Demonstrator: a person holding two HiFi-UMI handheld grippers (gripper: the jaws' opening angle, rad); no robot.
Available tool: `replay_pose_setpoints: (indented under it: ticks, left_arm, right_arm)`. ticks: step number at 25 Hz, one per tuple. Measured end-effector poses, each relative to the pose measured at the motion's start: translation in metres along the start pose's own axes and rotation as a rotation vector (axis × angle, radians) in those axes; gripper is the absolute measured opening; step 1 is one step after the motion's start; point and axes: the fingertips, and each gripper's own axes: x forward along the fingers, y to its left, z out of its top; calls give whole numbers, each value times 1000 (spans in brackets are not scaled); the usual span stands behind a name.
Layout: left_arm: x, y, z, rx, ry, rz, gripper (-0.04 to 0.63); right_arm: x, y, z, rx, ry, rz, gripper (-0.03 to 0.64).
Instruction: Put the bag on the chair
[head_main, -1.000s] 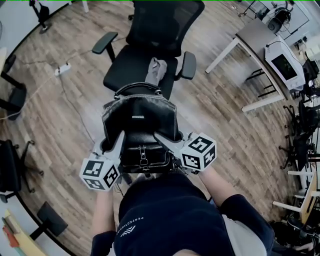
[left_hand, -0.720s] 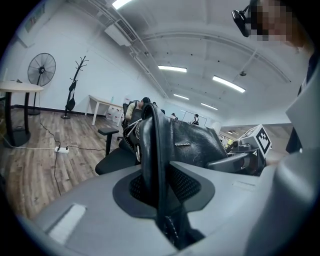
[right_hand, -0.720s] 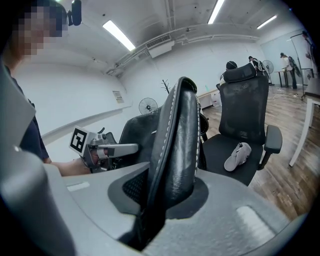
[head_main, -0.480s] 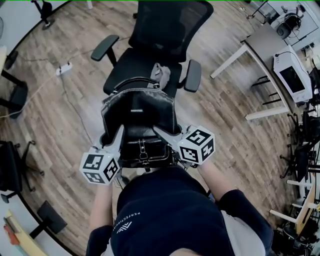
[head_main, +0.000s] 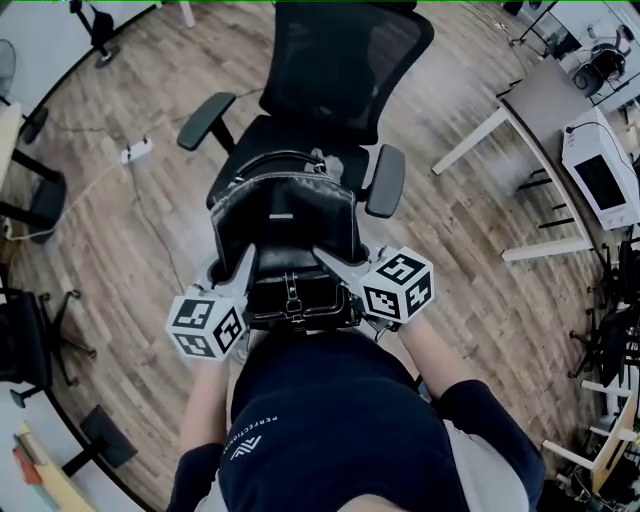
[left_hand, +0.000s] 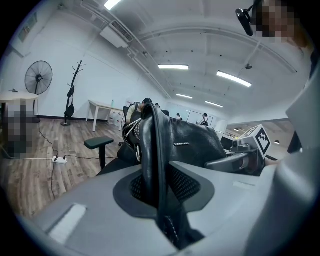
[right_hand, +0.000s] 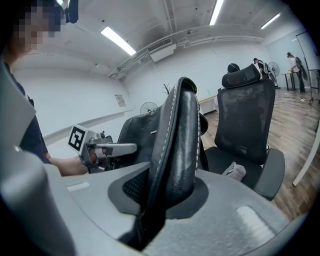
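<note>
As left gripper and right gripper each pinch a side edge of the black leather bag, jaws nearly closed, office chair seat lies directly beyond, upper centre; both hands equally near.

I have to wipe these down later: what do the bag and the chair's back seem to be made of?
The bag looks like black leather or an imitation, smooth and slightly glossy: it catches the light, and pale stitching lines its edges. The chair's back looks like black mesh in a hard frame: its weave seems partly see-through.
</note>
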Motion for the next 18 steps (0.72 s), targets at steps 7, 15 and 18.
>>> replay_pose_setpoints:
  ticks: [7,15,18]
  left_arm:
    - [38,2,15,30,22,-14,91]
    - [77,14,26,49,55,-59,91]
    - [92,28,28,46,66,-81,88]
  right_arm:
    - [3,-34,15,8,-25,-33,61]
    - [15,-66,25,49,-35,-90,63]
    - [29,-78,30,63,-32,-114,63]
